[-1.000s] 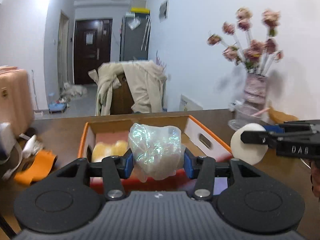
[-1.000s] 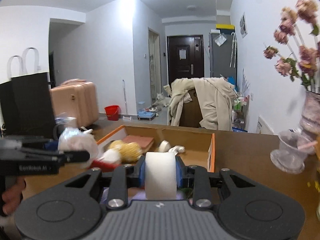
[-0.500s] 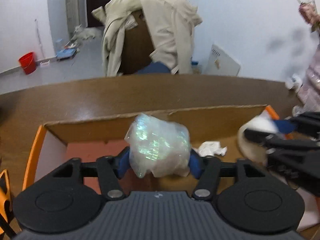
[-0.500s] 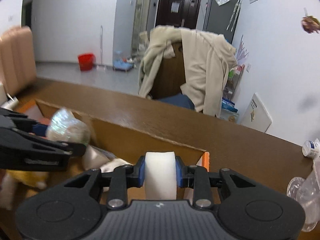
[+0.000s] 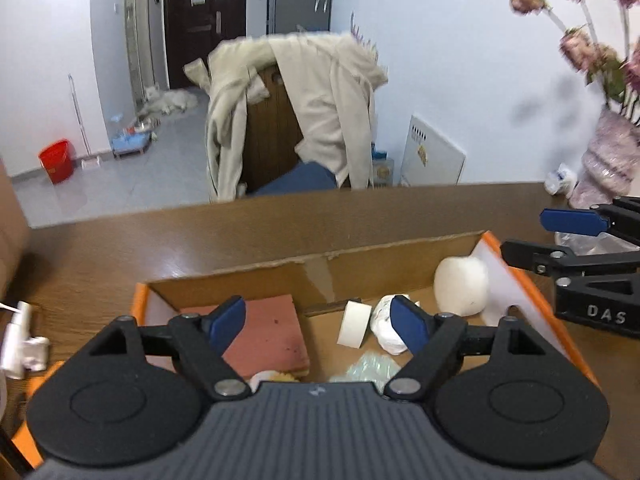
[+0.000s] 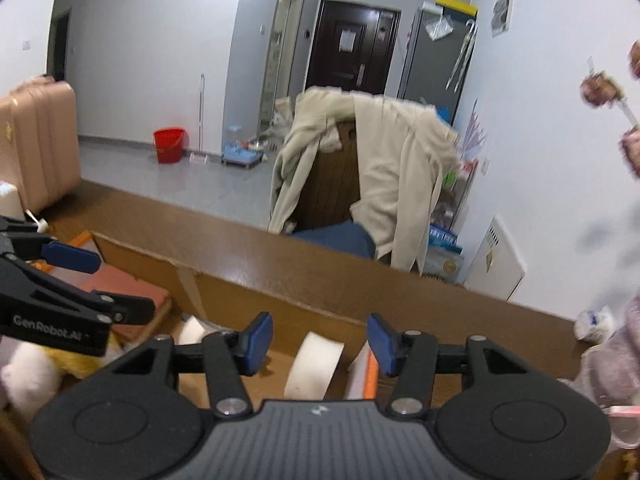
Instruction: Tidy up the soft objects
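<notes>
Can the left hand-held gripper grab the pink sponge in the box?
Probably yes. The left hand-held gripper is open and empty, right above the box, and the pink sponge lies uncovered just below its left finger.

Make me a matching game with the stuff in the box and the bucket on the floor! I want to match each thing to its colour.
Things:
1. sponge block
2. foam puck
3. bucket
4. box rim

Colours:
A. white
B. orange
C. dusty pink
D. red

Pairs: 1-C, 2-A, 3-D, 4-B
</notes>
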Demonstrator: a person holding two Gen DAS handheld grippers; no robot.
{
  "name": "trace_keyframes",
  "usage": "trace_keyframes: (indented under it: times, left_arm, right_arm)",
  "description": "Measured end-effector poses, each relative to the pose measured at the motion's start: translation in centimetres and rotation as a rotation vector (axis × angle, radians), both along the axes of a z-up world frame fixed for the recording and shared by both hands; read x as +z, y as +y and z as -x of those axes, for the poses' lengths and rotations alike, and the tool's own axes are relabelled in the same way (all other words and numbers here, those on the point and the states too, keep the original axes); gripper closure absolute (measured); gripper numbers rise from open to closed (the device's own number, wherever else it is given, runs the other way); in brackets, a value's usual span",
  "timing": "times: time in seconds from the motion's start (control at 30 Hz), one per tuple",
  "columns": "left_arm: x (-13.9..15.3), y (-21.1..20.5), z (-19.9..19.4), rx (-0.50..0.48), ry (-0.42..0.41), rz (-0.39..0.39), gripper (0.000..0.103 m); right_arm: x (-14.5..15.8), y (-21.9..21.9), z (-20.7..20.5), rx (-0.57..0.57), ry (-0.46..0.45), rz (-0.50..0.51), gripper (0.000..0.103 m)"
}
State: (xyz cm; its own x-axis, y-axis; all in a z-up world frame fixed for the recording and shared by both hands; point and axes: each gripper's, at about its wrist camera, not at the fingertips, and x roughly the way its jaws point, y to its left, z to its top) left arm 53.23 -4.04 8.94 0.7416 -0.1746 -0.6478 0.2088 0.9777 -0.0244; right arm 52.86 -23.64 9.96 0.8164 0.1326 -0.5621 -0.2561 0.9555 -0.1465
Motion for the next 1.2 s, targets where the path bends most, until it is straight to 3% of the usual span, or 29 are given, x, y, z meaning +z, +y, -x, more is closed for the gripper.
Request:
trace_keyframes:
  times: [0.1,0.23,0.43,0.63,0.73,0.97,1.07,1.2]
  left_arm:
    - [2.6,0.2,3.2,-0.003,-0.046,-0.006,0.02]
    - [5.4,0.9,9.3,-0.009,-0.122,0.006,0.017]
    - [6.5,1.9,19.7,-0.02,-0.228,0.033,0.014]
    - [4.1,3.5,31.1,-0.019,-0.331,0.046,0.006]
    - [1.9,4.7,36.1,0.033,-0.394,0.027,0.004]
    - [-3.0,7.1,46.1,0.121,-0.445,0.02,0.001]
    - [-4.5,7.0,48.6,0.101,-0.444,0.0,0.0]
    - [-5.1,6.3,49.1,0.046,-0.457,-0.012,0.0]
  right_arm:
    - [2.3,-0.5,3.3,0.022,-0.022,0.0,0.05]
    - [4.2,-1.5,9.2,0.073,-0.077,-0.035,0.038]
    - [5.4,-2.3,18.8,0.101,-0.131,-0.06,0.037]
    - [4.2,-2.6,29.0,0.116,-0.199,-0.159,0.03]
    - [2.8,-2.8,33.8,0.085,-0.251,-0.202,0.025]
    - [-2.3,-3.0,43.4,0.035,-0.334,-0.184,0.017]
    - [-4.9,-3.0,46.1,0.009,-0.331,-0.164,0.016]
    - [-7.1,-3.0,46.1,0.007,-0.251,-0.193,0.016]
